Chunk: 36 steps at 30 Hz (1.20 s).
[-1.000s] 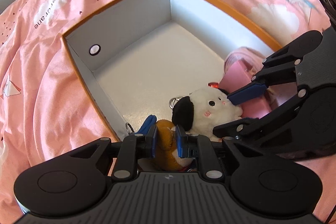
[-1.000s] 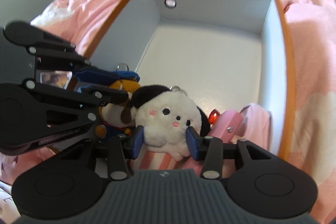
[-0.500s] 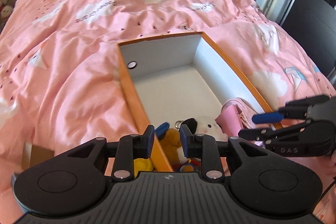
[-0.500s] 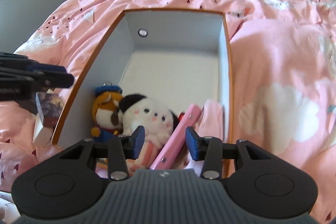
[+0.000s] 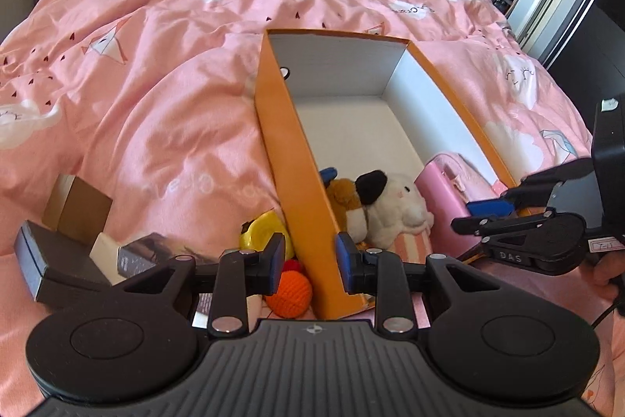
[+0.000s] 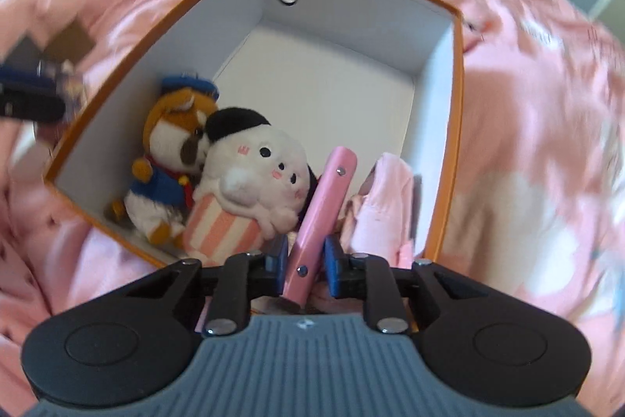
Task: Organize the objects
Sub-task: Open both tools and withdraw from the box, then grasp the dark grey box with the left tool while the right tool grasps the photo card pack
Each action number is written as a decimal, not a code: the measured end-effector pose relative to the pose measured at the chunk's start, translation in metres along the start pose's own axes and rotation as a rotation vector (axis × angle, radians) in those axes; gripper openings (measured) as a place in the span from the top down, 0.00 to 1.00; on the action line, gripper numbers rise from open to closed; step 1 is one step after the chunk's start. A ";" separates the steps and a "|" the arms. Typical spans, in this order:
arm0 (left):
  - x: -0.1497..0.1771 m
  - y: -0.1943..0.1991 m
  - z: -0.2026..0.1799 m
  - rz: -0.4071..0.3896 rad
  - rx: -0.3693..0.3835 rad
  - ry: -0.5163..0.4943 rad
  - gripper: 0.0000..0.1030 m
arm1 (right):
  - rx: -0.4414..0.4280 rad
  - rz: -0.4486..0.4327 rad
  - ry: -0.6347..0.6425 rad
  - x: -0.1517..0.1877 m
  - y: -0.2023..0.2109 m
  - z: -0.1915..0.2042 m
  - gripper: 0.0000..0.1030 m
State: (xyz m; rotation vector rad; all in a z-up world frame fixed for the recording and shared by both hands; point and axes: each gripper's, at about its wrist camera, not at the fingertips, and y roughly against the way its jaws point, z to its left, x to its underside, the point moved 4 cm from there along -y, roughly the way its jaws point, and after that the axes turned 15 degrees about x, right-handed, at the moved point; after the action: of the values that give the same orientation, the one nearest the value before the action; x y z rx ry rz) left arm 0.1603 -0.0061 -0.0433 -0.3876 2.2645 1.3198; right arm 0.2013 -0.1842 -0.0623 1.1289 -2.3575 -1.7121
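Presently, sorting continues. Left of the orange box (image 5: 308, 190), loose items lie on the pink bedspread (image 5: 156, 112): dark boxes (image 5: 50, 264), a yellow toy (image 5: 265, 233), an orange crochet ball (image 5: 291, 294). Left gripper (image 5: 308, 262) hangs narrowly parted and empty, straddling the box's near corner. Inside: brown plush (image 6: 172, 159), white plush (image 6: 254, 174), pink case (image 6: 324, 217). Right gripper (image 6: 304, 260) is closing on the upright case's edge; pad contact unclear. Judged step: straightening the case. Next: left descends to a loose toy.

All I can read from here — "PaperCrane" upside down on the pink duvet (image 5: 164, 65), and "DAS" on the right gripper (image 5: 488, 210) — its white sticker's too small.
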 end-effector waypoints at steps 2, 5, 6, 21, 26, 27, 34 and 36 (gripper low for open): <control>0.005 0.001 0.003 0.002 0.009 0.029 0.69 | -0.011 0.022 0.046 -0.003 -0.003 0.000 0.80; 0.013 0.003 0.010 0.009 0.008 0.067 0.69 | -0.043 0.079 0.027 -0.006 -0.010 -0.004 0.79; 0.015 0.005 0.012 0.012 0.002 0.075 0.69 | -0.058 0.091 0.010 -0.005 -0.011 -0.006 0.78; 0.012 0.080 0.063 -0.051 -0.003 0.195 0.63 | -0.207 -0.210 -0.271 -0.020 0.074 -0.001 0.71; 0.011 0.110 0.089 -0.089 -0.065 0.232 0.63 | -0.290 -0.331 -0.284 -0.041 0.095 0.041 0.61; 0.012 0.114 0.093 -0.091 -0.083 0.234 0.63 | -0.303 -0.350 -0.279 -0.045 0.096 0.051 0.57; 0.021 0.122 0.123 -0.052 -0.117 0.288 0.63 | -0.391 -0.341 -0.142 -0.070 0.089 0.129 0.56; 0.019 0.121 0.136 -0.033 -0.141 0.316 0.59 | -0.368 -0.328 -0.067 -0.075 0.081 0.147 0.56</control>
State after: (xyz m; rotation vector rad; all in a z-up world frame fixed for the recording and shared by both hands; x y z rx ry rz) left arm 0.1235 0.1724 -0.0214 -0.7260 2.4094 1.4935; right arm 0.1528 -0.0109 -0.0245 1.4602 -1.8478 -2.1984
